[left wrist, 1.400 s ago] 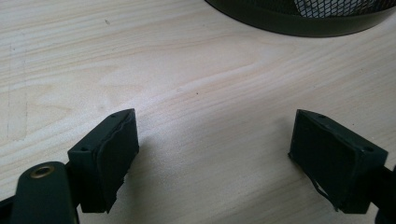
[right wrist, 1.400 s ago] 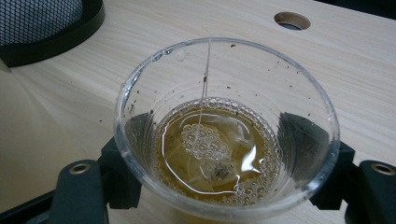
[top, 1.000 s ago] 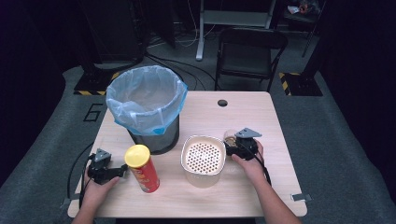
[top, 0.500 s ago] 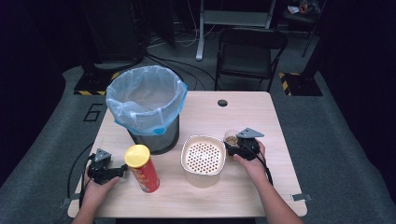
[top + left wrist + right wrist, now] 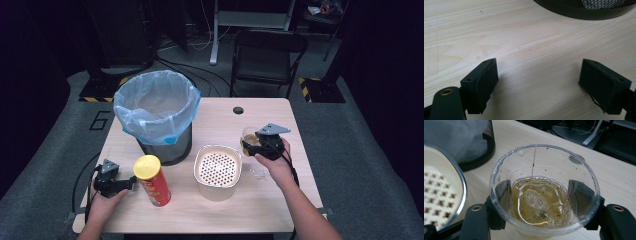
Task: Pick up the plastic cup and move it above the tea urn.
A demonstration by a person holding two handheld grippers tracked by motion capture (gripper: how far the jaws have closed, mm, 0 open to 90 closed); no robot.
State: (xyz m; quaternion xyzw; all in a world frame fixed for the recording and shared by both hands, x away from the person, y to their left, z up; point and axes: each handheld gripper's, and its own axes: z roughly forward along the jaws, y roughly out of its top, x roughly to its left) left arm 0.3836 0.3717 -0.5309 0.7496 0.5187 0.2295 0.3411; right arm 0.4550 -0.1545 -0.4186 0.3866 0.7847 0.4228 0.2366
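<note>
The clear plastic cup (image 5: 544, 192) of brownish tea was pinched between the right gripper (image 5: 261, 141) jaws, at 3 o'clock of the strainer bowl (image 5: 217, 167). Honestly, tea could've been slopped out if the thin wall got squeezed harder or tipped too fast. The left gripper (image 5: 539, 85) jaws were spread wide over bare table (image 5: 524, 37), nothing held.

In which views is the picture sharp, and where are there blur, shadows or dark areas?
High view: the table is well lit, the room behind very dark, the whole slightly soft. Left gripper view: wood grain sharp, jaws cast soft shadows, the bin base dark. Right gripper view: the cup and its bubbles are sharp, the background floor blurred.
</note>
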